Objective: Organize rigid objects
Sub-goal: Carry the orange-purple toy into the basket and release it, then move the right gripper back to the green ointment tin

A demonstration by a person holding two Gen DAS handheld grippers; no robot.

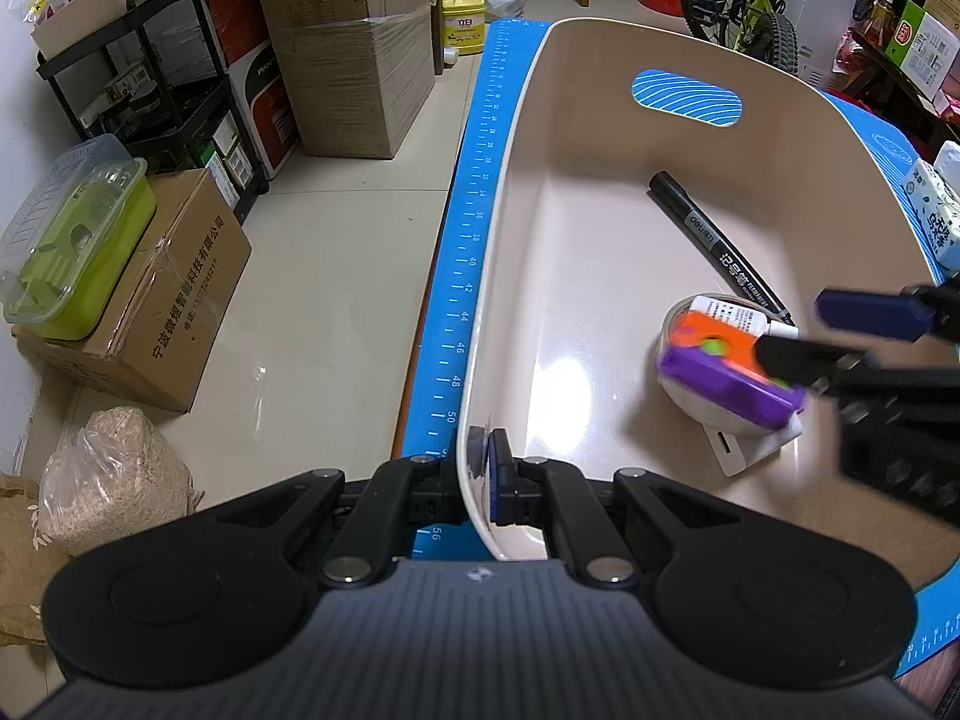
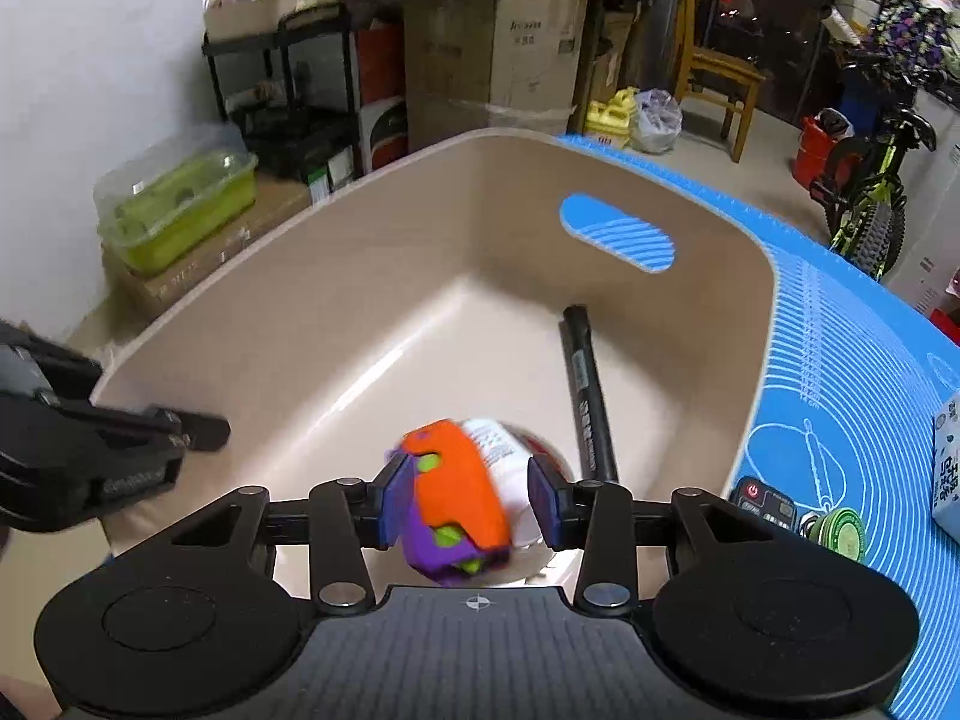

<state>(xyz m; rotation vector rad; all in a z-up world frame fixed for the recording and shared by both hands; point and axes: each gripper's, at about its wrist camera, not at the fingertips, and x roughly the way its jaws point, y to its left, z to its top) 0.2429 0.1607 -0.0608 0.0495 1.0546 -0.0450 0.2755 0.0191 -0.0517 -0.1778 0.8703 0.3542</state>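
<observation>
- Two hand-held grippers work at one tub. The left gripper (image 1: 480, 471) is closed on the near rim of the beige plastic tub (image 1: 510, 180), one pad outside the wall and one inside, so it steadies the tub.
- The right gripper (image 2: 471, 501) hangs over the tub's near right corner with its jaws apart. The orange-and-purple plastic toy block with green studs (image 2: 456, 486) lies between the pads. We see a strip of white past its right edge, so we judge it loose, not clamped.
- The block sits inside the tub, on or just over a clear tape roll (image 1: 675, 324) and a small white bottle (image 1: 726, 312). Blur hides whether they touch.
- In the right wrist view its long axis runs from upper left to lower right, tilted rather than flat, with the orange face uppermost and the purple end nearest the camera.
- Risk: the block could roll off that uneven pile. It could also snag on a pad if the gripper lifts away at a slant.
- Risk: the left grip could tip the light tub if it pulls on the rim.
- A black permanent marker (image 1: 708, 240) lies along the tub's right wall, its capped end towards the handle slot.
- Outside, on the blue silicone mat (image 2: 840, 360), a black remote (image 2: 762, 501) and a green round case (image 2: 840, 534) lie unsorted.
</observation>
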